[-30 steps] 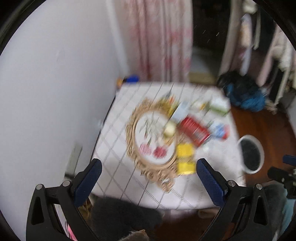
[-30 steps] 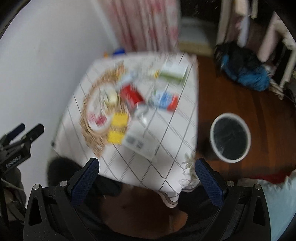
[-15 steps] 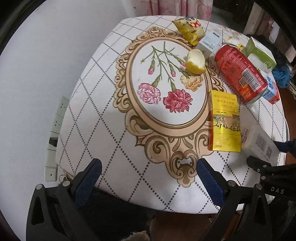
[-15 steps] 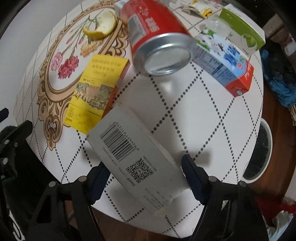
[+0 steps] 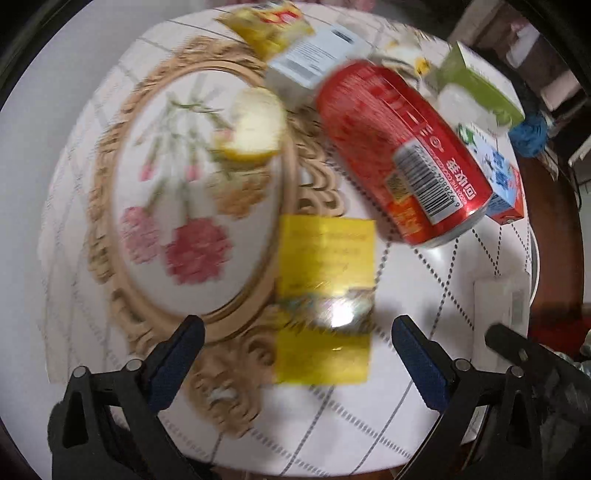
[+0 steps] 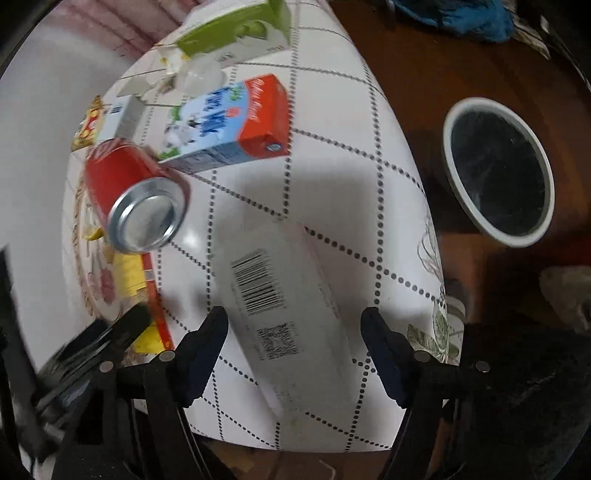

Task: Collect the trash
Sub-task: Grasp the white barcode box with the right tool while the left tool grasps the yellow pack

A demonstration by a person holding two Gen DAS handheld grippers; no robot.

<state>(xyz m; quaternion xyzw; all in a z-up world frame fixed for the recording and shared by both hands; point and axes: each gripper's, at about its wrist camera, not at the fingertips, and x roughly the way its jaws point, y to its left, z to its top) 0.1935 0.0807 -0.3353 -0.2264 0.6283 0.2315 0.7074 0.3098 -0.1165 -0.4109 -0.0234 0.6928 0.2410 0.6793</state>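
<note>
Table (image 6: pixel 332 155) in white checked cloth, gold floral oval at centre. White-rimmed bin (image 6: pixel 496 171) on floor just right of table. Long white barcode box (image 6: pixel 280 306) near front edge, lying between fingers of right gripper (image 6: pixel 295 334), jaws wide, not clamped. Red can (image 5: pixel 399 151) on its side mid-table, touching milk carton (image 6: pixel 229 122). Green carton (image 6: pixel 236 31) at far edge. Yellow box (image 5: pixel 325 291) flat, centred ahead of left gripper (image 5: pixel 297 345), jaws wide, empty. Citrus peel (image 5: pixel 255 127) on oval.
</note>
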